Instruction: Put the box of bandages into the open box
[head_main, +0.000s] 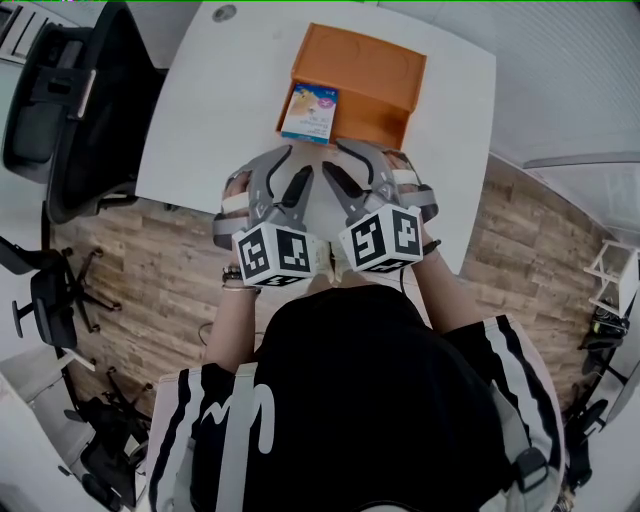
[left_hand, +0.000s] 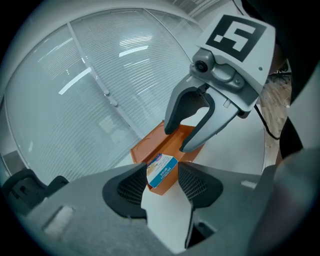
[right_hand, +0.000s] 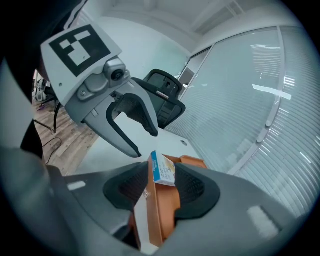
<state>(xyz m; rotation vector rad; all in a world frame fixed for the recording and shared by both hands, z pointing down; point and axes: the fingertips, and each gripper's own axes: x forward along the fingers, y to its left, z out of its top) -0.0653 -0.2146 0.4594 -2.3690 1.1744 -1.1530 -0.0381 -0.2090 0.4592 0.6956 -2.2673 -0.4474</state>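
While both grippers hang side by side over the near edge of the white table (head_main: 200, 120), the box of bandages (head_main: 310, 112) lies just ahead of them, touching neither. It is tipped against the near left corner of the open orange box (head_main: 370, 75). The left gripper (left_hand: 162, 187) is spread wide and holds nothing. The right gripper (right_hand: 161, 187) gapes empty too.

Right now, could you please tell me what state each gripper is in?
Left gripper: open, empty; the bandage box sits ahead at the orange box, untouched.
Right gripper: open, empty.
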